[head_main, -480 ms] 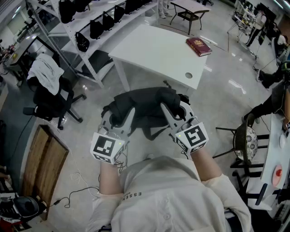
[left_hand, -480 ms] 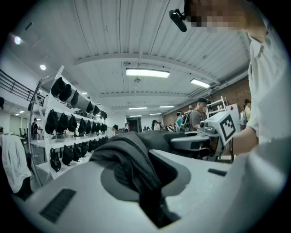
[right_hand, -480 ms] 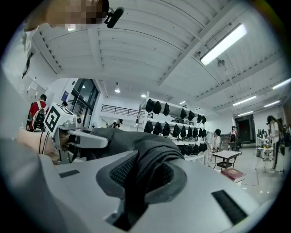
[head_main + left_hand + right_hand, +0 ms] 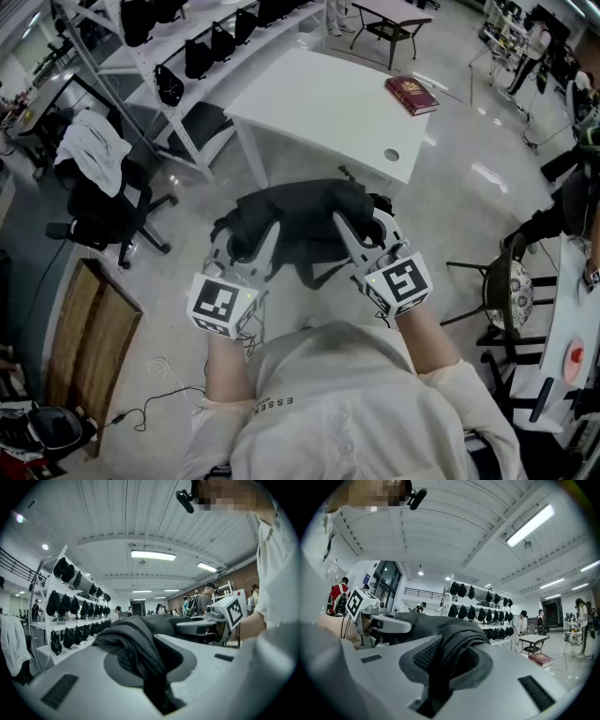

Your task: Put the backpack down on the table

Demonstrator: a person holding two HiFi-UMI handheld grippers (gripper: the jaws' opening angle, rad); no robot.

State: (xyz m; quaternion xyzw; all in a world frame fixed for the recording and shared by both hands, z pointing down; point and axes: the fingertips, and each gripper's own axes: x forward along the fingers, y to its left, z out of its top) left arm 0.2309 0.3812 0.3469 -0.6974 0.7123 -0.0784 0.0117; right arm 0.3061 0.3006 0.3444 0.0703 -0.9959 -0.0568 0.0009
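**You hold the backpack (image 4: 300, 220) in the air, short of the table (image 4: 319, 112).**
Your left gripper (image 4: 251, 242) and right gripper (image 4: 364, 230) are each pinched narrow on a fold of its black fabric, one at each side, probably so that the bag hangs level. It is over the floor before the table's near edge, not yet on it. The white top carries only a red book (image 4: 410, 95) near its far right edge. Shelves (image 4: 206, 52) of black bags stand to the left.
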